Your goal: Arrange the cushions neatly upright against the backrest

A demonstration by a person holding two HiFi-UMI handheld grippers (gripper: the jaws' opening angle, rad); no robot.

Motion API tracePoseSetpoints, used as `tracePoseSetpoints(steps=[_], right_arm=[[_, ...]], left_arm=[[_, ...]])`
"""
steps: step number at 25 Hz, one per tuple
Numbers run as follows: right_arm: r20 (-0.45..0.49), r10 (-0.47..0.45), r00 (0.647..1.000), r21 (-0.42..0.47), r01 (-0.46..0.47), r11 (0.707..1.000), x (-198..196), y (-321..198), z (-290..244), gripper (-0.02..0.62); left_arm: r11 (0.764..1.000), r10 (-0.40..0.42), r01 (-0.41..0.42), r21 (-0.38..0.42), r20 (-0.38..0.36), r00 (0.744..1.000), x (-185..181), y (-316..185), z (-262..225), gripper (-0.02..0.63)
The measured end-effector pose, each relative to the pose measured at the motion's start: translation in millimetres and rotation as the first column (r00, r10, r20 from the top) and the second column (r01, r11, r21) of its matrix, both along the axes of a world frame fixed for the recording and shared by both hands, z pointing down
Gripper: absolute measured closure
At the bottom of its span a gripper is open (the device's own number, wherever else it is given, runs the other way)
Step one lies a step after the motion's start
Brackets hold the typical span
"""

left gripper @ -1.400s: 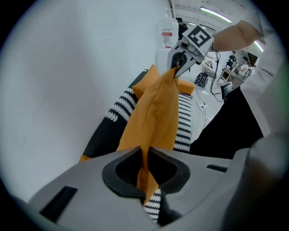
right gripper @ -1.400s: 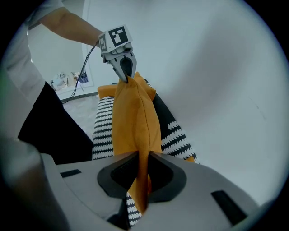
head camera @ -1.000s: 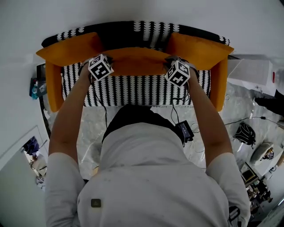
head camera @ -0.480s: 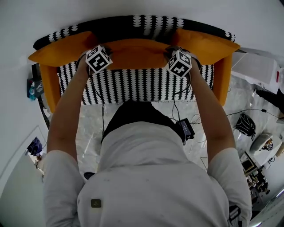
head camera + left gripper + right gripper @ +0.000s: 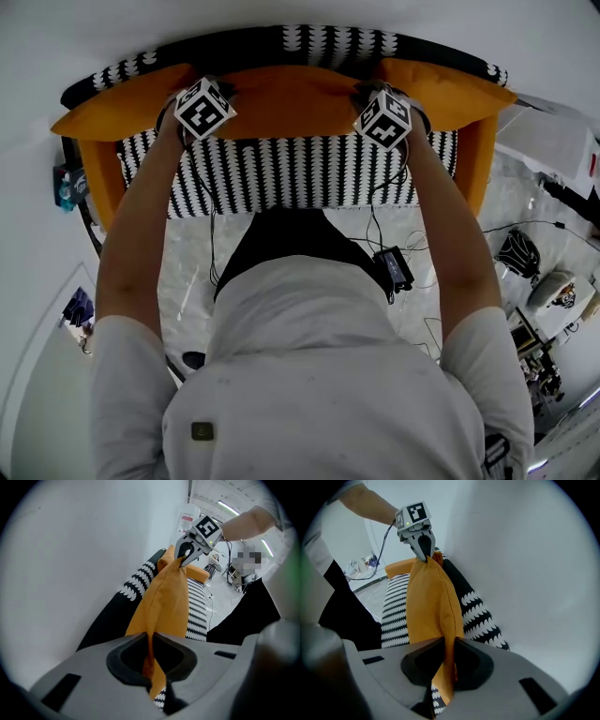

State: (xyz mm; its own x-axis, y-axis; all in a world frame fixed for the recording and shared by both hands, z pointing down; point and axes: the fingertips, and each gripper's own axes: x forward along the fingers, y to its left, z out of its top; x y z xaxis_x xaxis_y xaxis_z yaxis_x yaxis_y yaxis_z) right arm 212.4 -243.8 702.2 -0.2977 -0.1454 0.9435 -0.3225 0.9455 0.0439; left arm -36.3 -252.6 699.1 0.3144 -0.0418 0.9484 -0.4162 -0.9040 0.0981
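A long orange cushion (image 5: 291,94) stands on edge along the black-and-white patterned backrest (image 5: 309,42) of a sofa. My left gripper (image 5: 199,92) is shut on the cushion's top seam near its left end, and my right gripper (image 5: 375,96) is shut on the same seam near its right end. In the left gripper view the orange fabric (image 5: 164,602) runs from my left gripper (image 5: 151,641) to the right gripper (image 5: 186,557). The right gripper view shows the cushion (image 5: 429,606) pinched in my right gripper (image 5: 447,644), with the left gripper (image 5: 423,548) at its far end. Two more orange cushions (image 5: 112,112) (image 5: 450,84) flank it.
The striped seat (image 5: 300,173) lies between orange armrests (image 5: 98,178) (image 5: 473,159). A white wall (image 5: 281,11) stands right behind the sofa. On the marble floor lie cables and a small black device (image 5: 394,267). A white box (image 5: 553,131) and bags (image 5: 520,258) sit at the right.
Both grippers have carried the middle cushion away from me, from over the seat toward the backrest, and lowered it. Both grips have held.
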Motion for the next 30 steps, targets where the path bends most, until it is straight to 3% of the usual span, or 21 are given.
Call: tracePoseSetpoints(steps=[7, 17, 25, 30], right_arm=[[-0.024, 0.021, 0.999, -0.033, -0.022, 0.999, 9, -9, 30, 0.529], [-0.028, 0.023, 0.999, -0.038, -0.024, 0.999, 1, -18, 49, 0.529], [-0.03, 0.021, 0.999, -0.039, -0.023, 0.999, 1, -19, 54, 0.525], [-0.032, 0.024, 0.999, -0.04, -0.025, 0.999, 2, -17, 49, 0.487]], left_arm=[[0.999, 0.019, -0.018, -0.027, 0.016, 1.0, 10, -9, 29, 0.571], [0.998, -0.02, 0.022, -0.055, 0.025, 0.999, 1, -14, 62, 0.574], [0.998, -0.048, 0.049, -0.051, 0.024, 0.999, 2, -15, 66, 0.571], [0.998, -0.062, 0.062, -0.029, 0.02, 0.998, 2, -12, 57, 0.553]])
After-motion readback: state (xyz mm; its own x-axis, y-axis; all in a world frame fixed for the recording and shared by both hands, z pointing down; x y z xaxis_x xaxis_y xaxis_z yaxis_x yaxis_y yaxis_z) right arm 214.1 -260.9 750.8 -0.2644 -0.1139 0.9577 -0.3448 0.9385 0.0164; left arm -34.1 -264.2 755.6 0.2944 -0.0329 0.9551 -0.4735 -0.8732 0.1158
